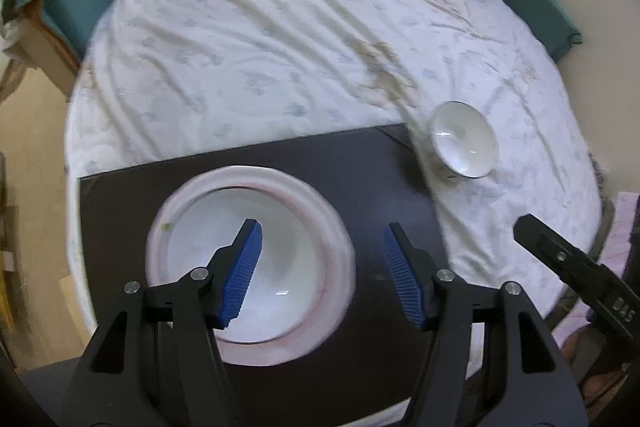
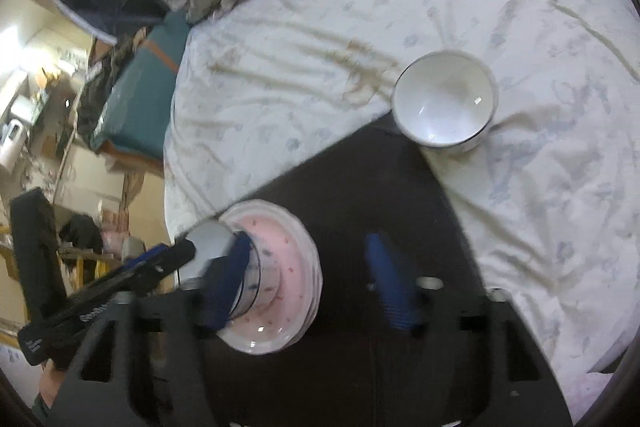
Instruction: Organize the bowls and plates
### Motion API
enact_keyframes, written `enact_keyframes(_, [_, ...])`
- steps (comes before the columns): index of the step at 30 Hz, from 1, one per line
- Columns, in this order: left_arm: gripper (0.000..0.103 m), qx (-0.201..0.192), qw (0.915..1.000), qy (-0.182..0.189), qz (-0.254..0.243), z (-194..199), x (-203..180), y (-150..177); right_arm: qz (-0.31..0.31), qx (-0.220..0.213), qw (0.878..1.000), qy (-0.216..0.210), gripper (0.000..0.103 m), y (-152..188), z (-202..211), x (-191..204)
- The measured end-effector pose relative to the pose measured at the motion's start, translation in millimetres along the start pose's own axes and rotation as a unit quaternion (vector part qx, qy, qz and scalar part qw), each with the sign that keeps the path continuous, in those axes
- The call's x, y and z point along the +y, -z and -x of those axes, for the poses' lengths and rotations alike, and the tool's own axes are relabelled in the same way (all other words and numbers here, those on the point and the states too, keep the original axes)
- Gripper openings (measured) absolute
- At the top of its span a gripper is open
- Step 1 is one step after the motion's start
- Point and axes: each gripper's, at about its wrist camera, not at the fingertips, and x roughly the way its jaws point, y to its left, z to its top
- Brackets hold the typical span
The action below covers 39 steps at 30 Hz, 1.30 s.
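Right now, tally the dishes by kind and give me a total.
Bowls: 2, the stacked bowl and the loose bowl
Pink plate stack: 1, the plates within it too blurred to count
Total: 3

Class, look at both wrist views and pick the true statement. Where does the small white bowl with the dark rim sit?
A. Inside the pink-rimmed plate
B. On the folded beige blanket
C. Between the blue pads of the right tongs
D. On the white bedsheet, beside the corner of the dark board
D: the small white bowl with the dark rim rests on the white bedsheet at the corner of the dark board, apart from the pink-rimmed plate.
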Motion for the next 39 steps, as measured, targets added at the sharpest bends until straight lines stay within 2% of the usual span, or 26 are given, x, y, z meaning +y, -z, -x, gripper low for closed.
enact_keyframes(2, [0.059, 0.003, 0.9999, 0.01, -0.001, -4, -10, -2, -0.004, -0.009, 1.0, 0.008, 0.068, -5, 6, -10])
enact_keyframes(9, [0.06, -0.005, 1.0, 0.002, 0.005, -16, -37, -15, -0.042, -0.036, 0.998, 0.035, 0.068, -27, 20, -51])
enact_keyframes(13, [0.071, 0.011, 0.9999, -0.007, -0.001, -32, -52, -25, -0.058, -0.056, 0.996, 0.048, 0.068, -40, 26, -69])
enact_keyframes(15, [0.072, 0.02, 0.9998, -0.008, -0.002, -41, -59, -29, -0.068, -0.063, 0.994, 0.06, 0.068, -46, 28, -79])
enact_keyframes(18, [0.072, 0.033, 0.9994, -0.001, 0.007, -54, -66, -37, -0.093, -0.074, 0.991, 0.055, 0.068, -56, 32, -95])
enact_keyframes(23, [0.072, 0.017, 0.9997, 0.0, 0.018, -72, -75, -49, -0.119, -0.093, 0.985, 0.09, 0.068, -75, 31, -128])
enact_keyframes(26, [0.072, 0.006, 0.9998, -0.001, 0.02, -86, -80, -55, -0.151, -0.086, 0.979, 0.103, 0.068, -80, 21, -151])
enact_keyframes(29, [0.072, 0.002, 0.9995, 0.002, 0.032, -100, -86, -63, -0.174, -0.076, 0.977, 0.097, 0.068, -81, 10, -163])
enact_keyframes(33, [0.072, 0.016, 0.999, 0.008, 0.04, -122, -99, -74, -0.17, -0.062, 0.979, 0.097, 0.068, -83, -8, -163])
enact_keyframes(36, [0.072, 0.027, 0.999, 0.0, 0.036, -140, -109, -79, -0.17, -0.033, 0.981, 0.083, 0.067, -85, -31, -162])
enact_keyframes(39, [0.068, 0.043, 0.9988, -0.004, 0.021, -157, -119, -83, -0.162, -0.017, 0.983, 0.087, 0.06, -88, -46, -155])
